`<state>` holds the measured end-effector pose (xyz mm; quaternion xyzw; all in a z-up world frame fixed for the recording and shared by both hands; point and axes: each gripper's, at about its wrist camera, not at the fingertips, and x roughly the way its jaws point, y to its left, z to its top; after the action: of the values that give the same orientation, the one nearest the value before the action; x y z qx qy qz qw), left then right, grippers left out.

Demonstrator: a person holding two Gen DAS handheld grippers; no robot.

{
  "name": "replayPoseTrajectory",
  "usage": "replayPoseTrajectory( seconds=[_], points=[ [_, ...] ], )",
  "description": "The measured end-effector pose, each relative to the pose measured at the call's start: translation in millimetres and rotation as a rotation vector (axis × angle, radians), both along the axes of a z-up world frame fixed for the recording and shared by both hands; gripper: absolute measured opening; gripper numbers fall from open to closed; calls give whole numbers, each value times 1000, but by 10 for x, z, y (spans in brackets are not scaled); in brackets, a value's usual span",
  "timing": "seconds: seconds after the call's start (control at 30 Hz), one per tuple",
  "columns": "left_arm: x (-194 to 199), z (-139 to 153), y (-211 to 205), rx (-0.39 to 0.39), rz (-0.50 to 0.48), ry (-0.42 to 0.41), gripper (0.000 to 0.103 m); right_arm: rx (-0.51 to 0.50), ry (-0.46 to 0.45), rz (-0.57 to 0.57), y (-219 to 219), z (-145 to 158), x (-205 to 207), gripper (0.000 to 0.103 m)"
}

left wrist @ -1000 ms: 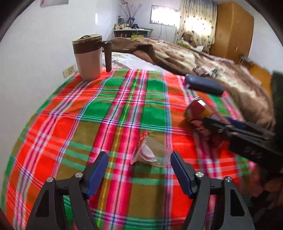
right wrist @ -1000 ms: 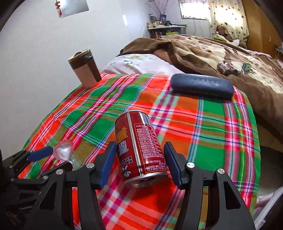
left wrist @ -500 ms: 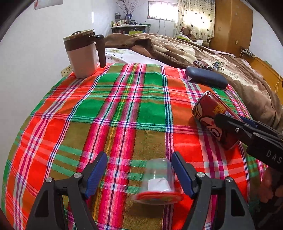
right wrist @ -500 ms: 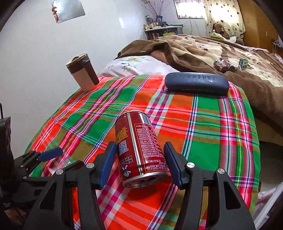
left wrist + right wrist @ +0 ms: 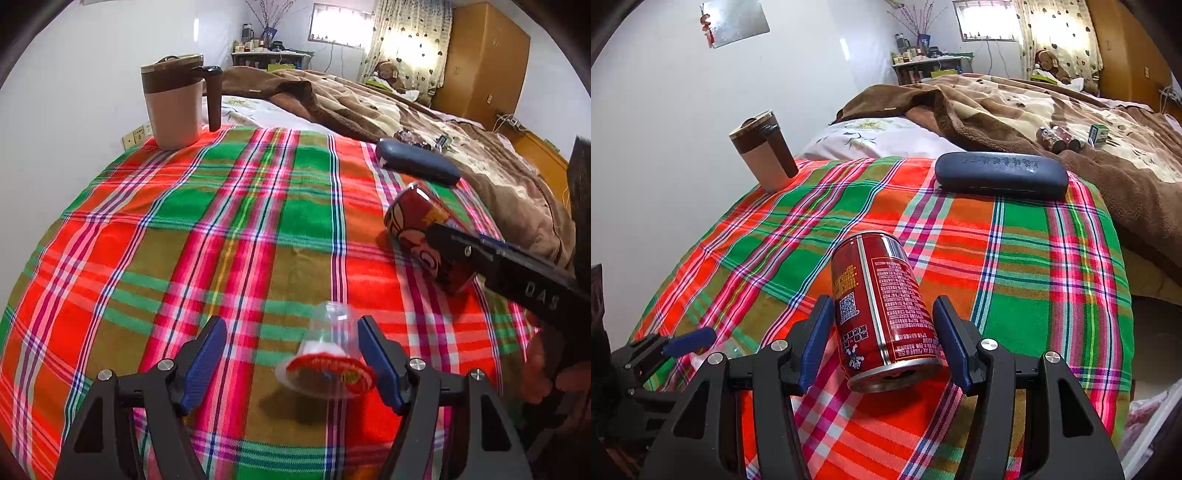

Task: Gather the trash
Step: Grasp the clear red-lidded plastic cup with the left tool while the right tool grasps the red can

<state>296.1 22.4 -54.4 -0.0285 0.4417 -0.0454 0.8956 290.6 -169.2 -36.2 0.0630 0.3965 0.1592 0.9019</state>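
Note:
A clear plastic jelly cup (image 5: 328,354) with a red foil lid lies on its side on the plaid cloth (image 5: 221,229), between the blue pads of my left gripper (image 5: 291,354). The jaws stand wide, the cup against the right pad, a gap to the left pad. My right gripper (image 5: 884,336) has its pads on both sides of a red drink can (image 5: 882,314), which is held tilted, its bottom toward the camera. The can (image 5: 421,236) and the right gripper also show at the right of the left wrist view. The left gripper (image 5: 683,341) shows at lower left in the right wrist view.
A beige and brown lidded mug (image 5: 173,107) stands at the cloth's far left corner. A dark blue glasses case (image 5: 1001,175) lies at the far edge. Behind is a bed with a brown blanket (image 5: 1052,107), two small cans (image 5: 1056,138) and a green carton (image 5: 1097,134) on it.
The left gripper has moved over the jelly cup, which now lies between its pads, lid toward the camera. The right gripper keeps the can, tilted a little more.

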Motion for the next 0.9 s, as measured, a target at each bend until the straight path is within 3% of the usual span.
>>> replayPoseTrajectory(
  seconds=[0.2,0.9],
  points=[
    [-38,2,-36,0,-21,-5,43,-4,-1,-1,2,-1,-14,57],
    [-249,226,-88,20,-28,-70,43,-15,-38,-16,-20,139,-281,55]
  ],
)
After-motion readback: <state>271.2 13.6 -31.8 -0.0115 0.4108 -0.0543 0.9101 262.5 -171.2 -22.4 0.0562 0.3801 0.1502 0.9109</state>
